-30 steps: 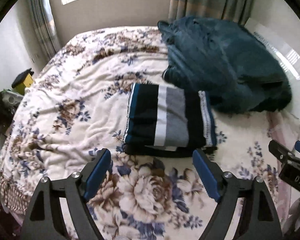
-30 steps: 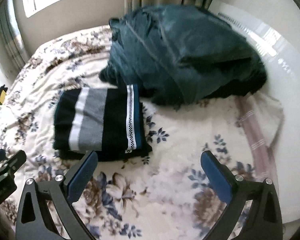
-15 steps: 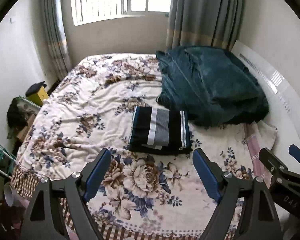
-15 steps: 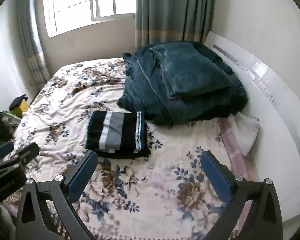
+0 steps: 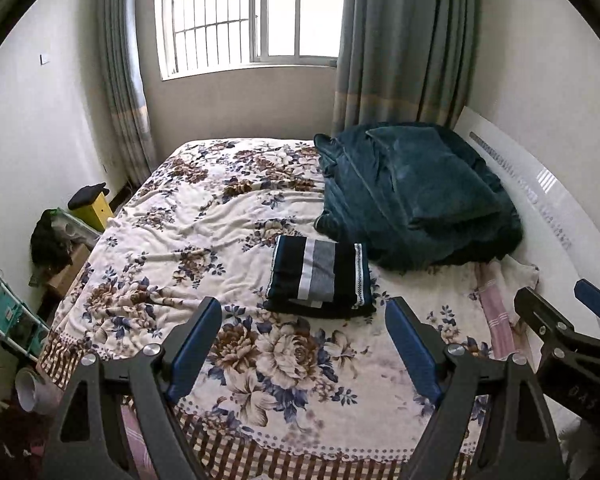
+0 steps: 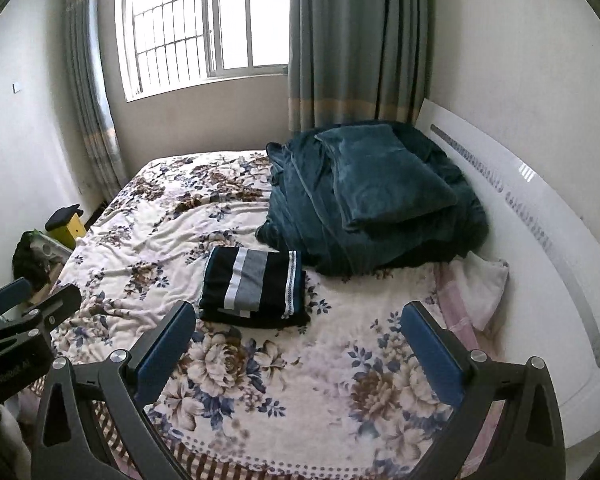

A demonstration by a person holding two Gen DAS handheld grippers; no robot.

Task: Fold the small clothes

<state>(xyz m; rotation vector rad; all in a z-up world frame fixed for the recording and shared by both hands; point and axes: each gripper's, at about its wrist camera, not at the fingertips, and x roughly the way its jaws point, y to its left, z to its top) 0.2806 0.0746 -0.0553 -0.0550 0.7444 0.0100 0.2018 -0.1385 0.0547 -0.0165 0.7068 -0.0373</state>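
Tongs on our left and tongs on our right both gape wide, holding nothing. We see the folded striped garment lying on the floral bed, beside the teal blanket.

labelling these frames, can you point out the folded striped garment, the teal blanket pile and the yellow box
folded striped garment (image 5: pixel 320 276): left wrist view, on its grey stripe, top face
teal blanket pile (image 6: pixel 380 184): right wrist view, on the folded top layer
yellow box (image 5: pixel 97 210): left wrist view, on its front side
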